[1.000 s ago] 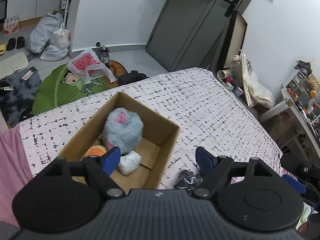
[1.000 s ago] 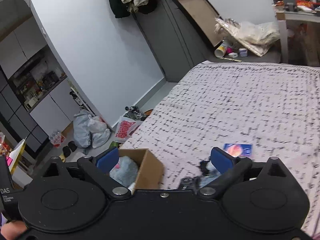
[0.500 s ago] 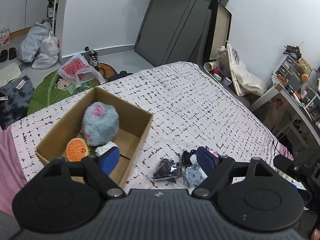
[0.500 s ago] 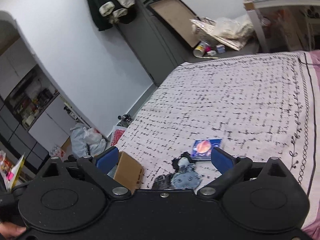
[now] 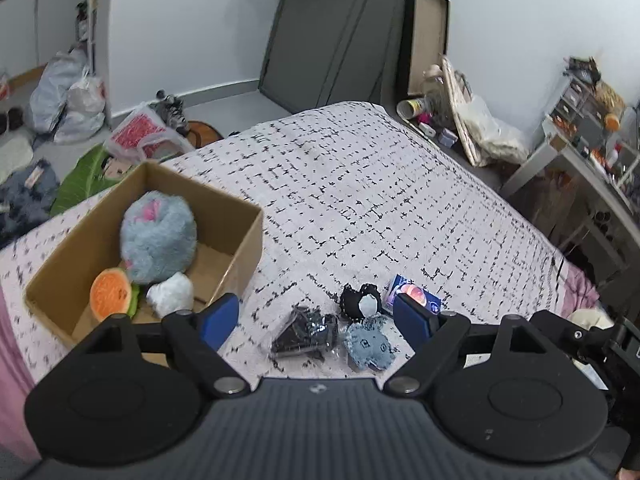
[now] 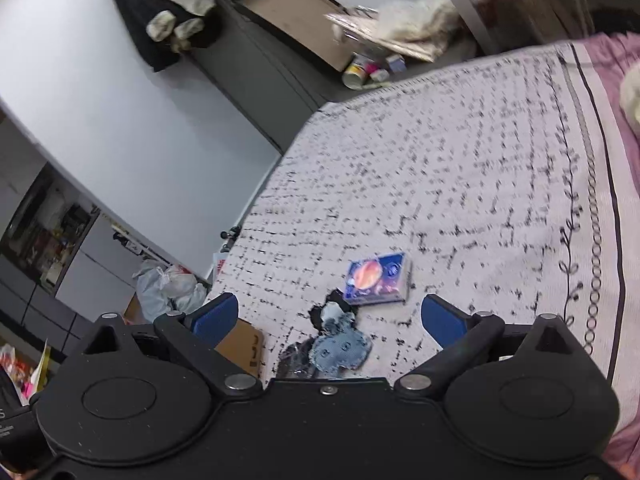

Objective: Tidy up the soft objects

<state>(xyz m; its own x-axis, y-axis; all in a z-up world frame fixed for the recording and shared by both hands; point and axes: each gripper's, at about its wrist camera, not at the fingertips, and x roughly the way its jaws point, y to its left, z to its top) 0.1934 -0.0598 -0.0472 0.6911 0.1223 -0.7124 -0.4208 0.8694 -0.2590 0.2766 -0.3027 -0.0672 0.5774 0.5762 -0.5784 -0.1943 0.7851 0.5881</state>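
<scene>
Both hand-held grippers, left [image 5: 316, 316] and right [image 6: 328, 316], hang spread wide and empty above the bed [image 5: 360, 184]; the right one half hides the cardboard box [image 6: 242, 346].

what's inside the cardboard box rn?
Cardboard box holds a fluffy blue plush, an orange fruit-slice toy and a small white plush. Anything under the blue plush is hidden.

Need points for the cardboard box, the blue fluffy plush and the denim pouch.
cardboard box [image 5: 246, 236], left wrist view, on its right wall.
blue fluffy plush [image 5: 158, 240], left wrist view, middle of its body.
denim pouch [image 6: 340, 350], right wrist view, centre of the fabric.
</scene>
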